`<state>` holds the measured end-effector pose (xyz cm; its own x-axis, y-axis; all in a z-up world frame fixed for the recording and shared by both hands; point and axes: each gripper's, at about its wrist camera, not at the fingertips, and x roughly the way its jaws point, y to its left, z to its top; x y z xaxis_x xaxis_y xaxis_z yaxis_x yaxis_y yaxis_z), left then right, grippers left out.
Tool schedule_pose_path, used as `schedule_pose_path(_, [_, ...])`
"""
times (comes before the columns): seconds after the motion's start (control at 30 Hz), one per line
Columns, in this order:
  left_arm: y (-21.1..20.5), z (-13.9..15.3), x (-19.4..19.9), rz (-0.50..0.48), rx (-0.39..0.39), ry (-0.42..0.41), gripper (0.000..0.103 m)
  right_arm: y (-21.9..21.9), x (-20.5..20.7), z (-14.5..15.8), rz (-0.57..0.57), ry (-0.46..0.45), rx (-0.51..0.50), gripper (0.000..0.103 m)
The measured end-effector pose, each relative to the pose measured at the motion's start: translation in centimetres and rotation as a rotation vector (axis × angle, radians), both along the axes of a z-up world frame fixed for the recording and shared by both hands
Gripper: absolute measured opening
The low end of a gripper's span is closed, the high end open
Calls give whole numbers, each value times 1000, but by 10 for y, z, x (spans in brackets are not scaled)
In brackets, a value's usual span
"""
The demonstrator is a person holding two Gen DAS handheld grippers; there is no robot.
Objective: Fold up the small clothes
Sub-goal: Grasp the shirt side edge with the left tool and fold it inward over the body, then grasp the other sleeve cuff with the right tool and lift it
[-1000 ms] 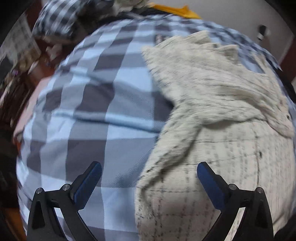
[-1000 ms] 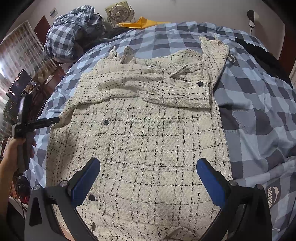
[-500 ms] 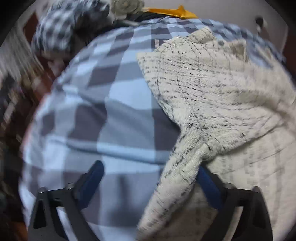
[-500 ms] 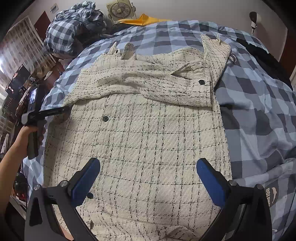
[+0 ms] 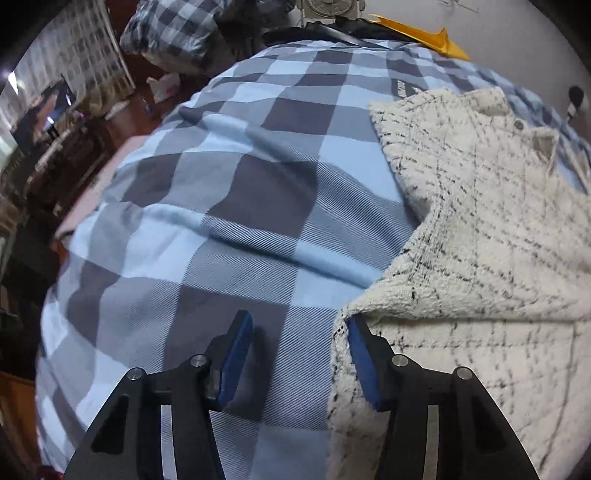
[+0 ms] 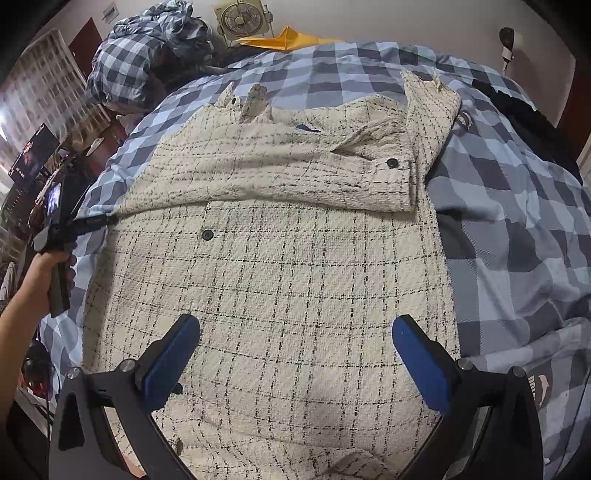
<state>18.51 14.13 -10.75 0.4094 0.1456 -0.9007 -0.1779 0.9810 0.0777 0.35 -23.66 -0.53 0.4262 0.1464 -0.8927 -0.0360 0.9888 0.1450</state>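
A bedroom, its bed spread with a blue-and-grey checked cover of fine twill, a heap of matching checked bedding and a box fan against the far wall. At far left in the right wrist view, my left hand grips the handle of the left tongs, which reach the left edge of a cream tweed jacket. The jacket lies flat across the middle of the bed, one sleeve already folded across its chest. From the left wrist camera, the left tongs have just been closing; they stand half-spread, the left pad over bare cover, the right pad lying along the hem where the sleeve fold meets the body. A thin edge of tweed sits between them, not yet pinched. To the right, my right tongs hover fully spread above the lower front panel, gripping nothing.

The step in hand looks like taking hold of the jacket's left side for the next fold. I judge the next move calls for closing on that edge with both layers caught, then lifting it clear before carrying it across.

The jacket is a nubbly bouclé weave, thick and soft, crossed by a thin black windowpane check, with small dark round buttons. Its bulk should hold a crease poorly and may slip from a shallow pinch.
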Motion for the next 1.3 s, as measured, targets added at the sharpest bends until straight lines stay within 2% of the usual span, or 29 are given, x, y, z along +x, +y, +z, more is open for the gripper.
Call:
schedule_pose_path(0.07, [3,6,-4,39,-36,2,53,-6,1,1,-9,-3,43,102])
schedule_pose_path(0.1, [8,8,-5,72,-80,20,55,-11,1,1,-21,-6,75,102])
schedule_pose_path(0.17, [18,8,-12,133,-134,72,65,-22,2,1,-56,-14,141,102])
schedule_pose_path(0.23, [31,10,-24,186,-187,83,81,-37,6,3,-113,-36,203,102])
schedule_pose_path(0.27, [36,11,-28,207,-185,90,81,-44,9,4,-145,-51,224,102])
schedule_pose_path(0.3, [39,15,-31,236,-102,115,79,-53,15,5,-180,-69,233,102])
schedule_pose_path(0.33, [39,18,-32,240,-54,119,77,-61,22,6,-211,-83,229,102])
schedule_pose_path(0.37, [38,27,-34,224,-27,96,77,-67,30,7,-235,-94,224,102])
schedule_pose_path(0.5, [22,60,-36,128,-90,21,79,-92,73,3,-284,-110,237,102])
schedule_pose_path(0.63, [-22,72,-32,-34,-113,-34,84,-104,110,-14,-327,-104,163,102])
schedule_pose_path(0.67, [-27,69,-30,-58,-133,-43,84,-105,118,-21,-328,-90,156,99])
schedule_pose_path(0.73, [-37,60,-23,-102,-163,-52,84,-106,133,-41,-318,-37,154,77])
schedule_pose_path(0.77, [-42,53,-18,-121,-157,-43,84,-105,139,-50,-310,-5,156,56])
schedule_pose_path(0.8, [-44,46,-14,-128,-143,-28,84,-100,147,-63,-294,33,157,45])
schedule_pose_path(0.87, [-44,27,-6,-127,-147,9,84,-95,153,-73,-276,52,137,42])
schedule_pose_path(0.93, [-37,13,-2,-110,-212,34,84,-89,157,-76,-258,37,77,30])
schedule_pose_path(0.97, [-30,7,0,-79,-228,47,84,-90,158,-76,-258,27,70,18])
schedule_pose_path(1.0, [-22,1,1,-28,-207,56,84,-93,158,-71,-269,1,87,5])
schedule_pose_path(1.03, [-17,-1,2,8,-176,60,84,-96,157,-66,-280,-25,112,5])
schedule_pose_path(1.1, [4,-6,2,129,-74,71,84,-103,150,-39,-303,-141,170,5])
schedule_pose_path(1.13, [10,-6,1,146,-87,62,89,-104,147,-28,-300,-186,188,5])
schedule_pose_path(1.2, [23,-13,-1,171,-171,68,91,-104,143,-9,-272,-264,196,5])
schedule_pose_path(1.23, [25,-15,-1,177,-189,78,91,-103,145,-8,-267,-259,157,5])
schedule_pose_path(1.27, [24,-14,-2,176,-186,80,91,-104,148,-14,-273,-211,124,5])
schedule_pose_path(1.3, [22,-11,-2,174,-173,77,91,-109,152,-27,-293,-126,92,5])
